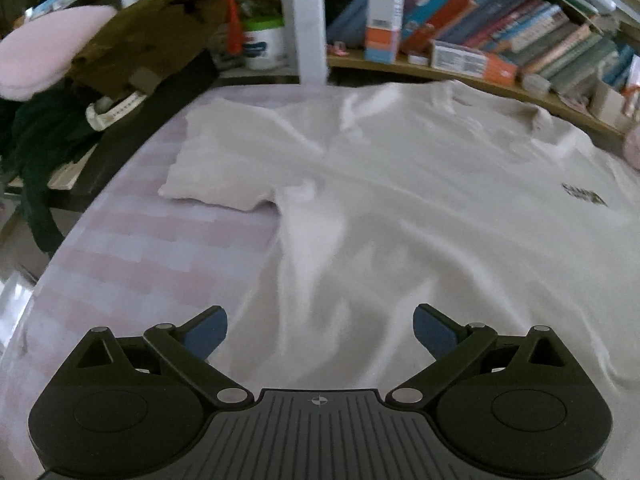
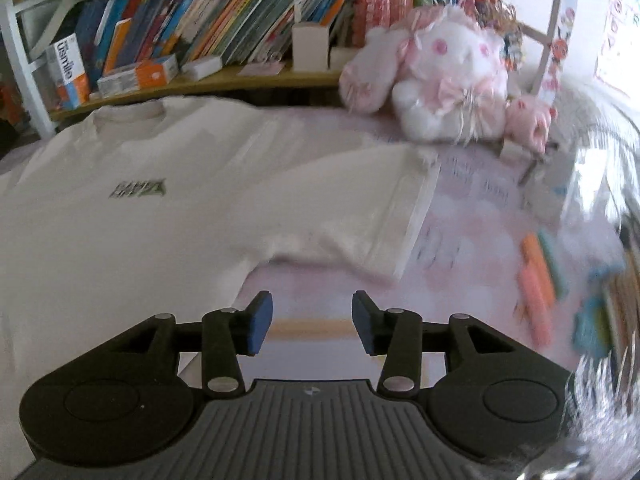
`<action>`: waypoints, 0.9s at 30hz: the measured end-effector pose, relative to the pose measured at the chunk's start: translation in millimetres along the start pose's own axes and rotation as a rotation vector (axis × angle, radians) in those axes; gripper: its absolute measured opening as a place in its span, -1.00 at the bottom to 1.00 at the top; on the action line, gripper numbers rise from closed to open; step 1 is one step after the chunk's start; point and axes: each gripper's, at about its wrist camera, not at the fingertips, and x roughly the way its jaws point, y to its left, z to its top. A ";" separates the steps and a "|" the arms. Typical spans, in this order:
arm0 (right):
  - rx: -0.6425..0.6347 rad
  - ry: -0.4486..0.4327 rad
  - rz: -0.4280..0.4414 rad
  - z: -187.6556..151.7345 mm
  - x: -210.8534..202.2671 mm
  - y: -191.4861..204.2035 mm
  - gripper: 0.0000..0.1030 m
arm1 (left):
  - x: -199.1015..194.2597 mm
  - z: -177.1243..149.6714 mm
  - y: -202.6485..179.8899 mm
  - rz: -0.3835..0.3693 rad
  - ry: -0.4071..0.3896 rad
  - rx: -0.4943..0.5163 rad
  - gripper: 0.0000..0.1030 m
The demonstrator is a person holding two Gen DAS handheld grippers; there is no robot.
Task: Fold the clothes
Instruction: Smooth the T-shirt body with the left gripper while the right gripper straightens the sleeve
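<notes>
A cream T-shirt (image 1: 400, 208) with a small dark chest logo lies spread flat, front up, on a pink checked bed sheet (image 1: 140, 256). Its collar points to the far side. One short sleeve (image 1: 224, 160) lies out to the left. My left gripper (image 1: 320, 330) is open and empty above the shirt's lower left part. In the right wrist view the shirt (image 2: 140, 220) fills the left half and its other sleeve (image 2: 384, 216) lies out to the right. My right gripper (image 2: 312, 322) is open and empty, just right of the shirt's side edge, below that sleeve.
A shelf of books (image 2: 208, 20) runs along the far side of the bed. A pink and white plush rabbit (image 2: 444, 76) sits at the far right. Orange and teal markers (image 2: 540, 276) lie on the sheet to the right. Bags and dark clothes (image 1: 100, 80) pile at the far left.
</notes>
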 end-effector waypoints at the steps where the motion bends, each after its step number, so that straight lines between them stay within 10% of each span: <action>1: 0.012 0.010 0.006 -6.2 -1.9 3.3 -0.18 | 2.0 1.3 1.9 0.000 -0.002 -0.003 0.96; 8: 0.049 0.067 -0.009 -31.7 1.0 21.2 -0.31 | 9.6 6.5 11.4 -0.020 -0.012 -0.013 0.96; 12: 0.052 0.068 -0.068 -36.1 2.5 19.9 -0.95 | 9.5 6.1 16.0 -0.026 -0.020 -0.011 0.96; 20: 0.142 0.070 -0.088 -28.6 -2.8 -0.9 -0.88 | 7.0 4.6 31.2 -0.012 -0.043 -0.012 0.94; 24: 0.157 0.034 -0.050 -18.4 -4.8 6.5 -0.39 | 5.0 7.7 39.4 -0.025 -0.064 -0.041 0.90; 27: 0.139 0.037 -0.025 -12.7 1.1 15.6 -0.39 | 6.2 10.9 41.4 -0.029 -0.074 -0.036 0.77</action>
